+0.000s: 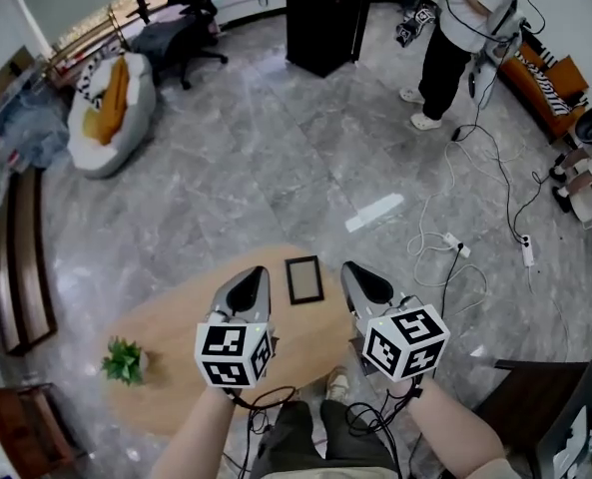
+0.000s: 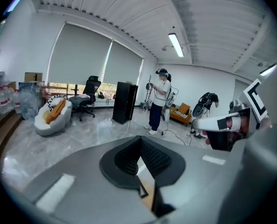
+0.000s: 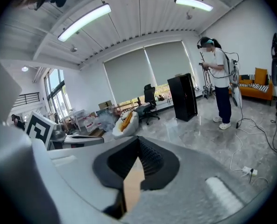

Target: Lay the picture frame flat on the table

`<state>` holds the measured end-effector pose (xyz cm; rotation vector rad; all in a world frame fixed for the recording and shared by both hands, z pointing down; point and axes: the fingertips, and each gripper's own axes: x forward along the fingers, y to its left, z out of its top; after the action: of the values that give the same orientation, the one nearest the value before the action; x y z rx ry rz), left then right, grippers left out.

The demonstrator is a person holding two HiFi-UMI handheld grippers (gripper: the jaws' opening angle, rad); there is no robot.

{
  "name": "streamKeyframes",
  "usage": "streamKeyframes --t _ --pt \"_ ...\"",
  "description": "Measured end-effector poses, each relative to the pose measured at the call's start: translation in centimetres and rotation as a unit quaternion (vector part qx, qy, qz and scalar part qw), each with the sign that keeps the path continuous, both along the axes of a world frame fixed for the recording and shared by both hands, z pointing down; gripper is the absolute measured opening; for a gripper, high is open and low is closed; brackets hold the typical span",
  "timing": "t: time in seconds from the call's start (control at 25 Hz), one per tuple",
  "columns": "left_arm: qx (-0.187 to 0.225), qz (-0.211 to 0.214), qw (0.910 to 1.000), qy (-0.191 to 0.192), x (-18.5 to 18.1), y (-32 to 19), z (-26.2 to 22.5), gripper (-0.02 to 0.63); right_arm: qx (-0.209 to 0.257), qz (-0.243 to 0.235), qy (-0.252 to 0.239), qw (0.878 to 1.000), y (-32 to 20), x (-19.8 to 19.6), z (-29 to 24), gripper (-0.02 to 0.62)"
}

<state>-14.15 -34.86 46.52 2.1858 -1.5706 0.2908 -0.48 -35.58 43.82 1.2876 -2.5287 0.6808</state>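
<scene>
Grey marbled floor tiles surround an oval, matte wooden table (image 1: pixel 166 327); the dark, thin-rimmed rectangular picture frame (image 1: pixel 304 279) lies flat near its far edge. Left gripper (image 1: pixel 257 273) and right gripper (image 1: pixel 350 269): ribbed black jaws pressed together on nothing; cubes carry black-and-white square markers.

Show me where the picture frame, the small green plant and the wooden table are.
picture frame (image 1: pixel 304 279): head view, middle of its dark pane.
small green plant (image 1: pixel 124 359): head view, its leaves.
wooden table (image 1: pixel 171 315): head view, bare top near the plant.
</scene>
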Motion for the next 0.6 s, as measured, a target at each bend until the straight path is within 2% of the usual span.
streamKeyframes --t 0.36,0.6 --pt "0.086 0.018 0.9959 -0.021 0.3 7.1 -14.2 0.02 0.099 -0.031 -0.031 0.994 7.6 -0.6 -16.6 0.002" --pt "0.15 0.029 0.9871 -0.049 0.4 12.0 -22.0 0.02 0.169 -0.048 -0.017 0.984 13.1 0.2 -24.3 0.002"
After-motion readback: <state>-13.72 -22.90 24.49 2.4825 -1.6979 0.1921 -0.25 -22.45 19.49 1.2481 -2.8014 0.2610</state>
